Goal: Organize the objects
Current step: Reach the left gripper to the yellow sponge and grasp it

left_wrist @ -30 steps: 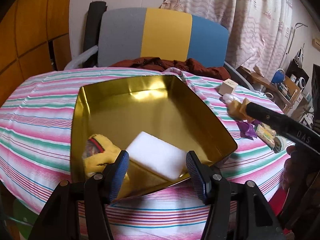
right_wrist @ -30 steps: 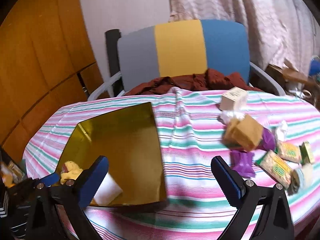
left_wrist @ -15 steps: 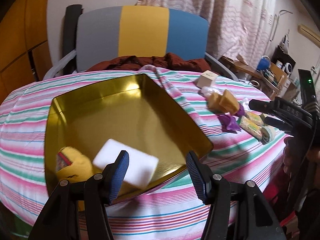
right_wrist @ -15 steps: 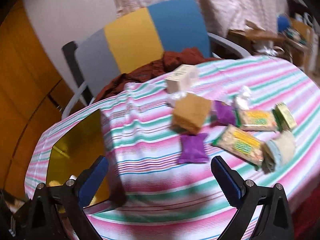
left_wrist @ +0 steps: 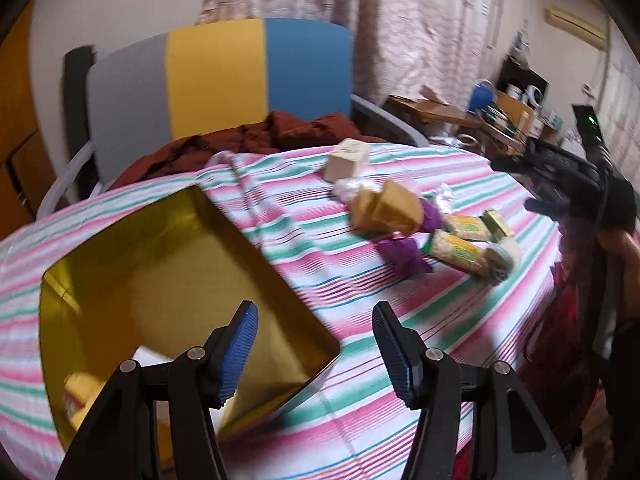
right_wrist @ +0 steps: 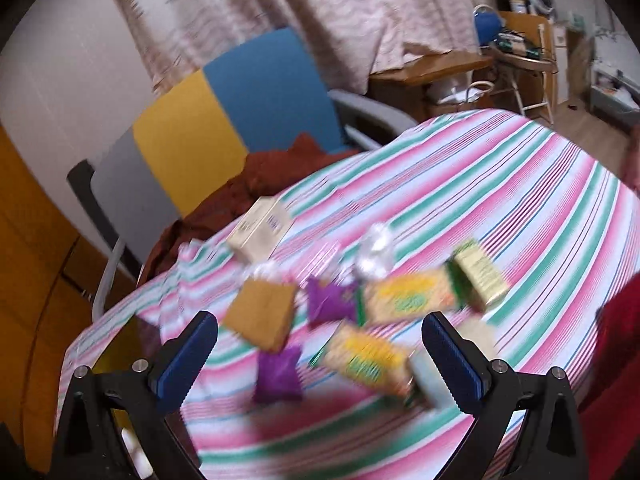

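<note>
Your left gripper (left_wrist: 314,340) has swung right off the gold tray (left_wrist: 276,276), jaws wide and empty. Your right gripper (right_wrist: 320,354), also wide and empty, now frames the snack packets (right_wrist: 408,298).

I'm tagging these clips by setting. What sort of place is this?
Probably a lived-in room at home: a table under a striped tablecloth, floral curtains, and a cluttered desk behind.

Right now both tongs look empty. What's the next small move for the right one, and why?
Probably ease the right tongs forward and down onto the purple packet. They are open and empty, and the packet lies nearest of the loose items, between the fingers in the right wrist view. The gold tray has room. The view is blurred, so settle before shutting.
</note>
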Action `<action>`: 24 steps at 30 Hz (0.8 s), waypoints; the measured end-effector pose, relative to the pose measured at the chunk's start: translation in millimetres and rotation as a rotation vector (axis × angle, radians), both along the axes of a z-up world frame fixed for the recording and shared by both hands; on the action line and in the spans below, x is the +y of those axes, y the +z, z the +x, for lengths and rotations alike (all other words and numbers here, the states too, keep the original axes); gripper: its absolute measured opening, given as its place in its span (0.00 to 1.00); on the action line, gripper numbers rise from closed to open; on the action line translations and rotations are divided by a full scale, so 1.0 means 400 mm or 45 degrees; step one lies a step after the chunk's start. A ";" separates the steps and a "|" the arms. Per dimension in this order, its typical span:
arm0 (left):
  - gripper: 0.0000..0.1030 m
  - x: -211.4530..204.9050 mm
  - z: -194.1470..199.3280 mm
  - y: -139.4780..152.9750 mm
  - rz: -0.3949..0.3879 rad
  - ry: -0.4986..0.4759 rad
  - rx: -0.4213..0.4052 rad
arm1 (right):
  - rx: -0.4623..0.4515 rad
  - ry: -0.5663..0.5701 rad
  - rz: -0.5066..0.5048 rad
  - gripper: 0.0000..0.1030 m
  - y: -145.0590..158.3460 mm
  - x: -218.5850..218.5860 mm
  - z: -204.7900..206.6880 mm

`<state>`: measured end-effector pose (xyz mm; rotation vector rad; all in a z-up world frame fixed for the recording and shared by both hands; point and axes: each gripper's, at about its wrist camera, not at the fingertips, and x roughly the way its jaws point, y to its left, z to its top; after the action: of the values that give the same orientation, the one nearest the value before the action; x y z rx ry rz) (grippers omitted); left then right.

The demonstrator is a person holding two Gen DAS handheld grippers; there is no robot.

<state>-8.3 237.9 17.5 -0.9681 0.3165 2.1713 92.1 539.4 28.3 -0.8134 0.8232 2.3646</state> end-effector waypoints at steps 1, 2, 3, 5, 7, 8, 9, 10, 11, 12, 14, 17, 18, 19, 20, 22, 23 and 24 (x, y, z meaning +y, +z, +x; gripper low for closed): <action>0.59 0.016 0.003 0.001 -0.008 -0.019 0.013 | 0.005 -0.016 -0.004 1.00 -0.005 0.016 0.005; 0.59 0.036 0.004 0.002 -0.016 -0.043 0.025 | 0.017 -0.027 -0.015 1.00 -0.013 0.030 0.011; 0.59 0.058 0.005 0.002 -0.024 -0.069 0.034 | 0.029 -0.035 -0.032 1.00 -0.022 0.041 0.016; 0.59 0.098 0.003 0.000 -0.043 -0.109 0.053 | 0.034 -0.056 -0.094 1.00 -0.051 0.063 0.023; 0.59 0.140 -0.003 -0.002 -0.058 -0.150 0.058 | 0.040 -0.060 -0.166 1.00 -0.067 0.083 0.021; 0.60 0.158 -0.008 -0.003 -0.065 -0.164 0.060 | 0.053 -0.063 -0.184 1.00 -0.070 0.087 0.024; 0.61 0.182 -0.013 -0.005 -0.076 -0.186 0.066 | 0.062 -0.066 -0.196 1.00 -0.072 0.091 0.029; 0.61 0.201 -0.018 -0.006 -0.079 -0.199 0.072 | 0.065 -0.070 -0.214 1.00 -0.076 0.097 0.031; 0.64 0.222 -0.023 -0.007 -0.084 -0.208 0.078 | 0.069 -0.071 -0.231 1.00 -0.082 0.099 0.032; 0.65 0.247 -0.030 -0.009 -0.094 -0.222 0.078 | 0.078 -0.068 -0.261 1.00 -0.089 0.103 0.032; 0.68 0.292 -0.044 -0.015 -0.115 -0.239 0.081 | 0.092 -0.060 -0.307 1.00 -0.099 0.108 0.033; 0.75 0.343 -0.059 -0.026 -0.136 -0.275 0.089 | 0.108 -0.052 -0.341 1.00 -0.103 0.111 0.033; 0.76 0.369 -0.067 -0.033 -0.154 -0.284 0.098 | 0.113 -0.048 -0.350 1.00 -0.105 0.112 0.031; 0.76 0.390 -0.072 -0.040 -0.167 -0.292 0.104 | 0.120 -0.042 -0.361 1.00 -0.106 0.112 0.031; 0.77 0.409 -0.077 -0.045 -0.180 -0.297 0.111 | 0.124 -0.040 -0.366 1.00 -0.106 0.111 0.030; 0.80 0.442 -0.086 -0.057 -0.207 -0.315 0.122 | 0.132 -0.033 -0.372 1.00 -0.106 0.111 0.030; 0.80 0.465 -0.089 -0.067 -0.234 -0.326 0.140 | 0.134 -0.030 -0.376 1.00 -0.106 0.113 0.030; 0.80 0.483 -0.090 -0.076 -0.257 -0.333 0.153 | 0.136 -0.025 -0.381 1.00 -0.107 0.115 0.029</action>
<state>-44.5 431.1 -12.9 -0.8522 0.6919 1.9863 103.8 585.3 -14.5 -0.7942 1.2454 2.3153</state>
